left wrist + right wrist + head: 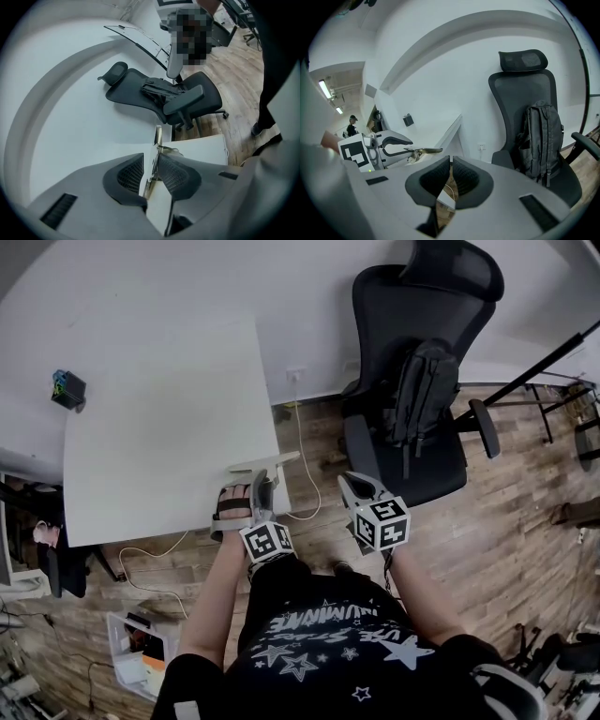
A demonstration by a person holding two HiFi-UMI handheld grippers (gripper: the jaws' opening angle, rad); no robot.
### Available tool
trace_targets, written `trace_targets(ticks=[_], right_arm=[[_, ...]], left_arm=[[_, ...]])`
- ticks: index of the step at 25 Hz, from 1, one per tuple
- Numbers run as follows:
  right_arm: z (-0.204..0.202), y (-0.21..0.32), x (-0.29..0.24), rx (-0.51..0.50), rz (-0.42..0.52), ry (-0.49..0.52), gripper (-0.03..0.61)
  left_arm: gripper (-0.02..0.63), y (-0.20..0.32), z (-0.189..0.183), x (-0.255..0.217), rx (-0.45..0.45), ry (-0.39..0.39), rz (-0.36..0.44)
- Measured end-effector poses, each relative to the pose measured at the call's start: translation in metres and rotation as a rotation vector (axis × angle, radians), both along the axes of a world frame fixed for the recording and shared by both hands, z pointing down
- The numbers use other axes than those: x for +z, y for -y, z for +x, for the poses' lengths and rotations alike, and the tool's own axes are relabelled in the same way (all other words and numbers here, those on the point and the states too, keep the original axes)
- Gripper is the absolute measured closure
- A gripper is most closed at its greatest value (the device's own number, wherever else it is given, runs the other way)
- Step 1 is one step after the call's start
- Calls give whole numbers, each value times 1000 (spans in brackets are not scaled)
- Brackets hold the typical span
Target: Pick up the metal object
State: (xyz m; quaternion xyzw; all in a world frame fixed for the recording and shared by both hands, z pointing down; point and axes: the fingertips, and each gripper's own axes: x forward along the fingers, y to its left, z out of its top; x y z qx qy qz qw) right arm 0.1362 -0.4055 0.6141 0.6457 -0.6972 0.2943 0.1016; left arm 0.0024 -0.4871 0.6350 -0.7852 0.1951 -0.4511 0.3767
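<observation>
Between left gripper (155, 157) pads: thin flat silver metal strip (158, 136), pinched, jutting ahead at white table (159, 427) corner. Alongside, right gripper (451, 161): jaws seemingly pressed together, empty. Beyond: black office chair (375, 315), wooden floor (506, 521).

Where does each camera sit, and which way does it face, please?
Head view: on the person's head, looking steeply down at the table and chair; forearms, left gripper, right gripper show.
Left gripper view: on the left gripper, along its jaws shut on the metal object, toward the chair.
Right gripper view: on the right gripper, facing chair and backpack past its closed jaws.
Shared: all three show the chair.
</observation>
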Motion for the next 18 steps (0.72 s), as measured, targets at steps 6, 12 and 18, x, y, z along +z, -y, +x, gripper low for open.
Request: trace_targets(ticks=[6,12,18], right_arm=[[9,-5,-3,11,4,-4,528],[13,-8,-5,13,12,4,526],[15,-11,-11,1,22,8,526]], left_arm=[[565,-2,2,2,-1,27,28],[583,-4,3,-2,25,77,56],[592,-4,8,-27,-13,-18,43]])
